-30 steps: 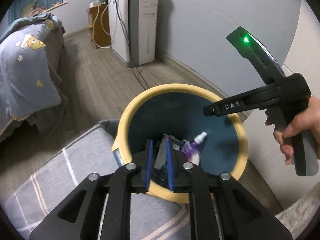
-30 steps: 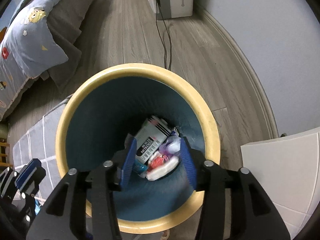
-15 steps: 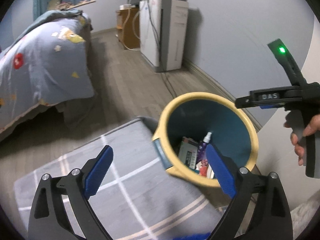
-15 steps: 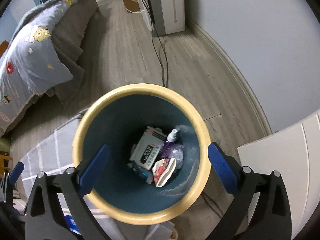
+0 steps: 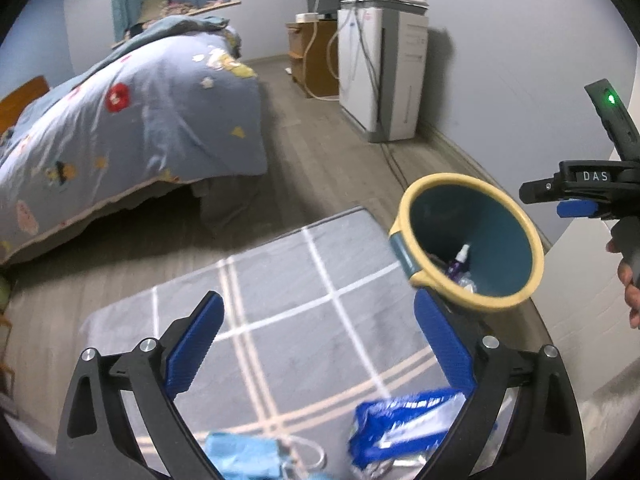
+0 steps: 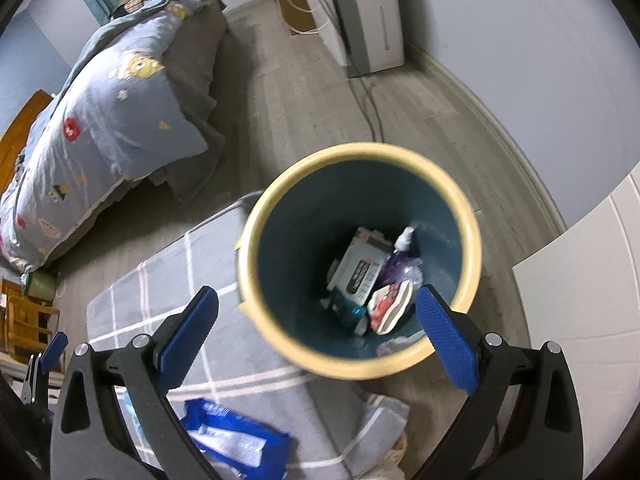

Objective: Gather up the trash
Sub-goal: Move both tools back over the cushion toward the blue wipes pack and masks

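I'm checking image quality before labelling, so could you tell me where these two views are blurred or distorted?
Left wrist view: the blue wrapper and light blue item on the rug are smeared; fisheye bends the walls. Right wrist view: the bin rim looks soft, its contents sharper; corners go black.

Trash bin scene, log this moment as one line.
left gripper: jaws open, empty | right gripper: jaws open, empty | bin: holds trash | blue wrapper: on rug
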A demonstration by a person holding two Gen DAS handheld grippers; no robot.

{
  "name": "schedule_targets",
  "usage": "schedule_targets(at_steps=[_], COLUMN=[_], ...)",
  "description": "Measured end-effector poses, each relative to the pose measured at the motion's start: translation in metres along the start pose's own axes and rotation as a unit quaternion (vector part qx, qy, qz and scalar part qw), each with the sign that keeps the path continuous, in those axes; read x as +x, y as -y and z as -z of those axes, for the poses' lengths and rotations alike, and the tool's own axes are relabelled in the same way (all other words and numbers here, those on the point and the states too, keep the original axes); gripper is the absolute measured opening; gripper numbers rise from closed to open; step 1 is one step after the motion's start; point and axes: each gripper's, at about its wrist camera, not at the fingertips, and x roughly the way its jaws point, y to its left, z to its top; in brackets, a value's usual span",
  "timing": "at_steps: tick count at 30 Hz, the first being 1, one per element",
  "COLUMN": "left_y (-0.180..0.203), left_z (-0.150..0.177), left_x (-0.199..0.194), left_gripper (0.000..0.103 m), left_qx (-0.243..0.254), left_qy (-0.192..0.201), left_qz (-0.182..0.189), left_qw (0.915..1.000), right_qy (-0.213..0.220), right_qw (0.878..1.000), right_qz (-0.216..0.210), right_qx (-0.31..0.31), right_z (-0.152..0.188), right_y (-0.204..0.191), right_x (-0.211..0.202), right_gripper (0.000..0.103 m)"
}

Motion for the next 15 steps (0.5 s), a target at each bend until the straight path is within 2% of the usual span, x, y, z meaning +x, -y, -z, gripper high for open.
schedule_targets(at_steps=[4, 8, 15], left_y=[-0.013, -0.025, -0.041], left_z=[0.009, 0.02, 0.041], left_x=[-0.016, -0.028, -0.03], left_gripper=[0.095, 0.095, 0.096], left_qx=[-0.01, -0.024, -0.028], left_qy=[0.005, 0.007, -0.013], left_qz=[-0.009, -0.015, -0.03], left_qw=[0.9999, 0.9996, 0.9991], right_qy=[-0.002, -0.008, -0.019], right_qw=[1.0, 1.0, 0.997], right_qz=[0.005, -0.008, -0.001], right_qx=[-0.017, -0.022, -0.079], right_z=[0.011, 0.024, 0.047], right_y=[-0.015, -0.027, -0.066], right_x=[-0.003, -0.005, 0.001], right_gripper=[0.097, 0.097, 0.097])
